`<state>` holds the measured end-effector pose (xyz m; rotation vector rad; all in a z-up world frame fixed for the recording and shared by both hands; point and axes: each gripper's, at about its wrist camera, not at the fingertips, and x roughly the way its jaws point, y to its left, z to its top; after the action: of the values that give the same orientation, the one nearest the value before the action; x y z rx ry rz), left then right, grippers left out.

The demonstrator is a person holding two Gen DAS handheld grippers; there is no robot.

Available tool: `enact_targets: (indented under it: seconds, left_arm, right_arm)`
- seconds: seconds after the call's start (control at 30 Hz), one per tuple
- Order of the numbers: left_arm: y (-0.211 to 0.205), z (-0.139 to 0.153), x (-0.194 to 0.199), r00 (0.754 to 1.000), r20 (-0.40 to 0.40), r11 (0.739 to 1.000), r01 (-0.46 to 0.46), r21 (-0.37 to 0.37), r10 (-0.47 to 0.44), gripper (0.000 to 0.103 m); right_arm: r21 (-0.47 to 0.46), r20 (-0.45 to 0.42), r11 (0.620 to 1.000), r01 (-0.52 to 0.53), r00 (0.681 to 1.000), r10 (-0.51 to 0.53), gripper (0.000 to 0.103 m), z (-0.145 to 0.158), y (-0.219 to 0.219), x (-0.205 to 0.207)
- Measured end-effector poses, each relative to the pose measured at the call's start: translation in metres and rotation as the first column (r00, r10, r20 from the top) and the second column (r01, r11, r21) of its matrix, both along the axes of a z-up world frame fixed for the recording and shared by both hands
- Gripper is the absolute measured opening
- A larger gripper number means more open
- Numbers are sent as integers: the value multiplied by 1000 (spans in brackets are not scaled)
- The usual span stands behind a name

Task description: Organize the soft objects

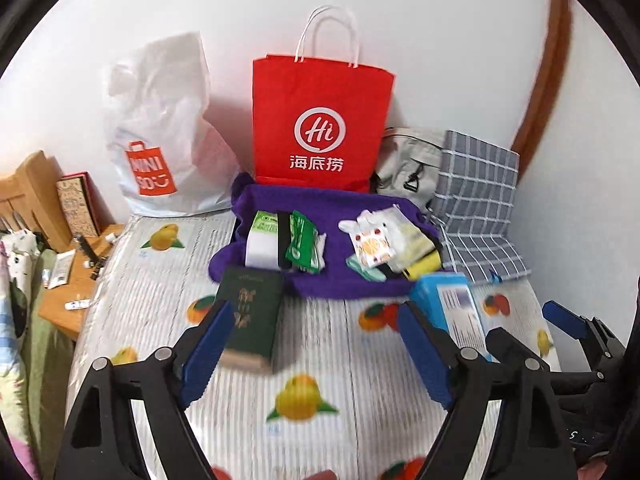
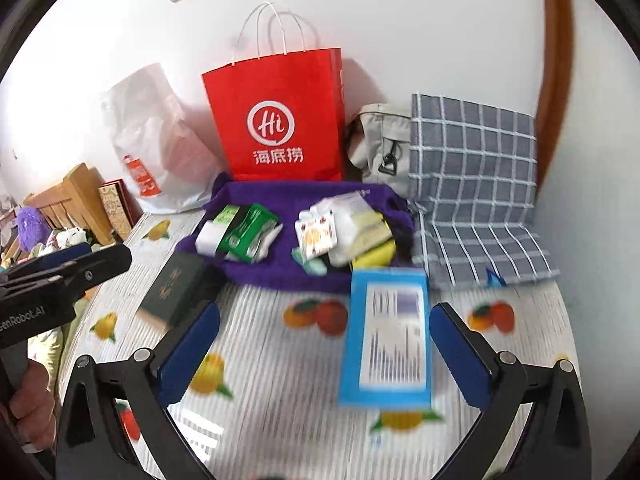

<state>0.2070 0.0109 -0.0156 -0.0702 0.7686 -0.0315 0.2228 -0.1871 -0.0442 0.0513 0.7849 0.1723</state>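
Observation:
A purple towel lies on the fruit-print tablecloth. It carries green packets, a white roll, printed sachets and yellow-white soft pieces. My left gripper stands open; a dark green book lies flat by its left pad, with no grip on it. My right gripper is open wide. A blue box lies on the cloth between its fingers, and the pads do not press on it.
Against the wall stand a red paper bag, a white plastic shopping bag, a grey backpack and a checked grey cloth. A cluttered wooden shelf borders the table's left edge.

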Motion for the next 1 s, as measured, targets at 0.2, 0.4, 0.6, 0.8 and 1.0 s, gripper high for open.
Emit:
enact_targets:
  seconds: [0.2,0.4,0.6,0.8,1.0]
  left_arm:
    - [-10,5,-63,999,36,999,-22,35,21,90]
    - [-15,6,-119,998,57,999,-23,24,22,90]
    - [-20,2,-158,998,57,999,-21,38,19,90]
    - [-22,2,-179,997,71,999,-24,39,22,90]
    - [-24,2,-185,997,75,998,-21,53,17,90]
  right_arm:
    - [15,16,1000,16,1000,-16,103,14,-8,-67]
    - [-26,38,999,29,999,-28,103,17,-6,-114]
    - [-20,61,999,36,998,-34,103,21,-12,-148]
    - [-16,78,999,42,996,-41,103,24,-17,-168]
    - [-17,89,999,44,995,-43,103,25,-21,-176]
